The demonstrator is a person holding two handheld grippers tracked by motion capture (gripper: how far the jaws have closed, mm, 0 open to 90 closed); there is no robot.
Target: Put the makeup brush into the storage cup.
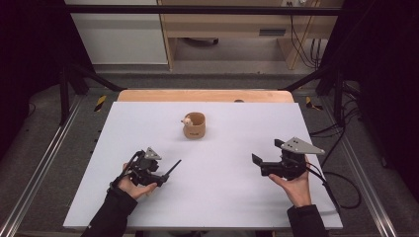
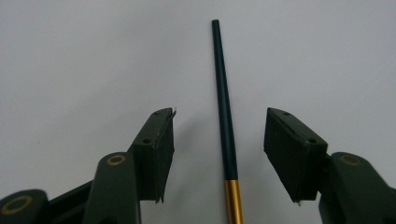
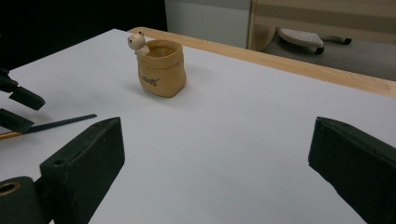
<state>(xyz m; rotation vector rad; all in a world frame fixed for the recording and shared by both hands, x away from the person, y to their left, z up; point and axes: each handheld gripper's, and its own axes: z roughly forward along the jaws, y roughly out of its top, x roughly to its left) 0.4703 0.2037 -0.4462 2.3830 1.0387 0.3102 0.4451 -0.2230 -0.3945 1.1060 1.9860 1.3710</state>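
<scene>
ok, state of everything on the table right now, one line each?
Left claw: open, jaws either side of the pen, not touching it.
Right claw: open, nothing between the jaws.
Pen: lying flat on the table, dark shaft, gold section near the claw.
Sack-shaped pot: upright, open-topped, small animal figure on its rim.

The table [image 1: 207, 168] has a smooth, matt white top with a bare wood edge at its far side. The sack-shaped pot [image 3: 161, 69] looks like matt tan ceramic. The thin stick [image 2: 224, 107] is matt dark, ending in shiny gold metal.
</scene>
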